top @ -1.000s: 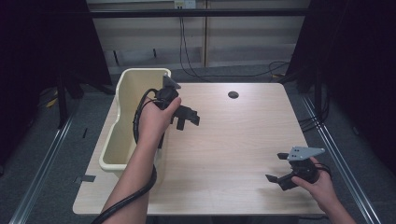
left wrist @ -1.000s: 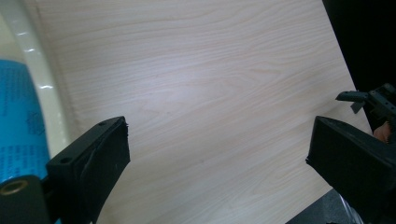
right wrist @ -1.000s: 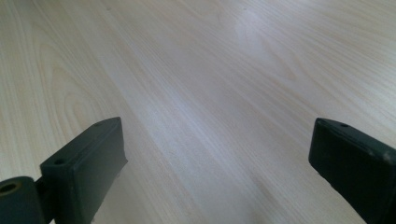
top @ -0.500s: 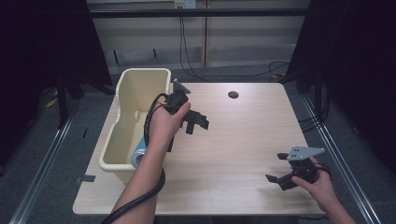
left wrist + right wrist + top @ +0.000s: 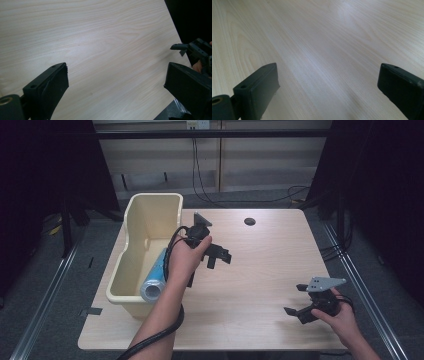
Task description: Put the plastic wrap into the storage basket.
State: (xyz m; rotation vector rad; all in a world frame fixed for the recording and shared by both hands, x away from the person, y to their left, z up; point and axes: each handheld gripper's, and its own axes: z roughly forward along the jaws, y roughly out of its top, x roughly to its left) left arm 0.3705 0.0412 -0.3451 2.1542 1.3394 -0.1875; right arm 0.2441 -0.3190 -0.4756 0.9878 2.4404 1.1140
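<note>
A person's left hand holds my left gripper (image 5: pixel 219 258) over the middle of the wooden table (image 5: pixel 260 270), just right of a cream plastic bin (image 5: pixel 131 225). Its jaws stand wide apart with nothing between them, as the left gripper view (image 5: pixel 115 75) confirms. Inside the bin lies a blue and white roll (image 5: pixel 152 281), at the near end. My right gripper (image 5: pixel 294 299) rests low near the table's front right corner, open and empty; the right gripper view (image 5: pixel 328 75) has bare wood between its jaws. That right gripper (image 5: pixel 197 48) also appears far off in the left gripper view.
A small dark round hole (image 5: pixel 249 221) sits in the table near the far edge. Cables (image 5: pixel 200 170) hang behind the table. Metal floor rails (image 5: pixel 45 285) run along both sides, with dark curtains beyond.
The left hand and its gripper have moved right and toward the person, away from the bin. The roll in the bin has come into sight. The right gripper has stayed put.
</note>
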